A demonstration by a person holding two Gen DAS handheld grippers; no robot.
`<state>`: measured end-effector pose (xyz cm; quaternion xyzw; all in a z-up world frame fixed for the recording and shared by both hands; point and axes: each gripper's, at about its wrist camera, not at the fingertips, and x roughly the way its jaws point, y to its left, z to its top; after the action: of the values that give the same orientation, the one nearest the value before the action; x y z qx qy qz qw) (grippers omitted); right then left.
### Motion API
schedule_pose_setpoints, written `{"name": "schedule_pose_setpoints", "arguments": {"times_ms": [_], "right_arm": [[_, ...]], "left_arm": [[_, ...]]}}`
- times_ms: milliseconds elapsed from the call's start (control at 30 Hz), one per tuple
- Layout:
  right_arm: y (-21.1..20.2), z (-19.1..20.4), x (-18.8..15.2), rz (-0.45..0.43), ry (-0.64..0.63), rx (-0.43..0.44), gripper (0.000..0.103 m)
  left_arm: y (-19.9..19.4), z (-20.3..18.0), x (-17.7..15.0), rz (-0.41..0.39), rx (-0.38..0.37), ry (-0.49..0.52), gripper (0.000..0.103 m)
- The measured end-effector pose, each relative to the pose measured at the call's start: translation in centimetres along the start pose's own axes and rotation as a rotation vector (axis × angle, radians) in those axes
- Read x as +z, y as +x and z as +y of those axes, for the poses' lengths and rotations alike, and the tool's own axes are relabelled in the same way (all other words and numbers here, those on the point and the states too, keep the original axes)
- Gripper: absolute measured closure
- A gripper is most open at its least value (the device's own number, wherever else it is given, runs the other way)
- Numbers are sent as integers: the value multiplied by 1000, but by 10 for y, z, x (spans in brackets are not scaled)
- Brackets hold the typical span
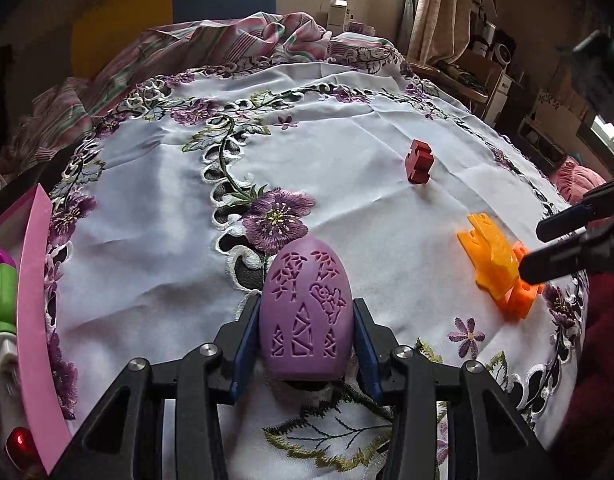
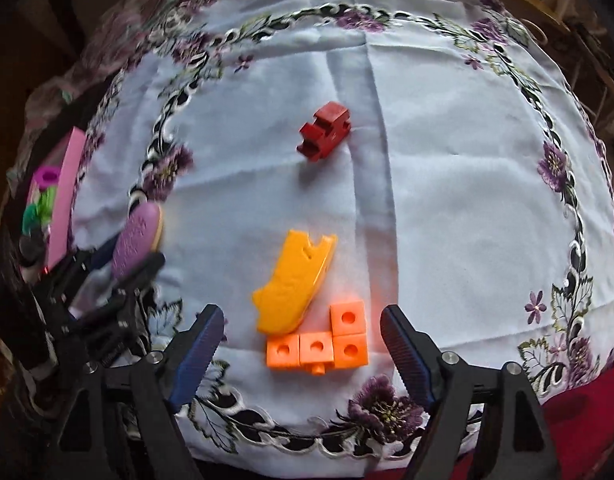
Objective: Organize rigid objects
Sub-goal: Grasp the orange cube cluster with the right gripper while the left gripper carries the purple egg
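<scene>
At the far left edge of the white cloth embroidered with purple flowers (image 2: pixel 447 200) stands a pink plastic bin (image 1: pixel 33 300), with green and purple toys already inside, which suggests it is the collection point for the loose pieces. Just right of it, the left gripper (image 1: pixel 307 340) clamps a purple egg-shaped plastic piece with cut-out patterns (image 1: pixel 307 312), a blue pad pressing on each flank; it looks lifted above the cloth, probably on its way to that bin. Farther back near the middle lies a dark red notched block (image 2: pixel 325 132), apart from everything else and untouched. Toward the right, a yellow curved plastic piece (image 2: pixel 293 284) leans partly over a cluster of orange linking cubes with round holes (image 2: pixel 319 344). The right gripper (image 2: pixel 303 344) hangs almost straight above this pair, jaws spread wide on either side and pressing on nothing, apparently lined up to take one next.
</scene>
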<state>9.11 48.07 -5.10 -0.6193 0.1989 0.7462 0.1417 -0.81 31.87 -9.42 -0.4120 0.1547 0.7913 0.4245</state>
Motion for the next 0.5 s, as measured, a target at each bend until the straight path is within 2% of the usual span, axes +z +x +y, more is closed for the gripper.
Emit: {"name": "schedule_pose_setpoints", "arguments": {"times_ms": [200, 233, 267, 333, 433, 500], "right_arm": [[26, 22, -4, 104, -150, -110, 21], [29, 24, -4, 113, -162, -125, 25], [31, 26, -5, 122, -172, -142, 41], [35, 28, -7, 134, -193, -173, 42], [29, 32, -9, 99, -213, -215, 42], [19, 33, -12, 64, -208, -212, 42]], "left_arm": [[-15, 2, -6, 9, -8, -24, 59], [-18, 2, -8, 10, -11, -29, 59], [-21, 3, -9, 10, -12, -32, 59], [-28, 3, -14, 4, -11, -34, 59], [-42, 5, -20, -8, -17, -41, 59], [-53, 7, -23, -23, -18, -45, 59]]}}
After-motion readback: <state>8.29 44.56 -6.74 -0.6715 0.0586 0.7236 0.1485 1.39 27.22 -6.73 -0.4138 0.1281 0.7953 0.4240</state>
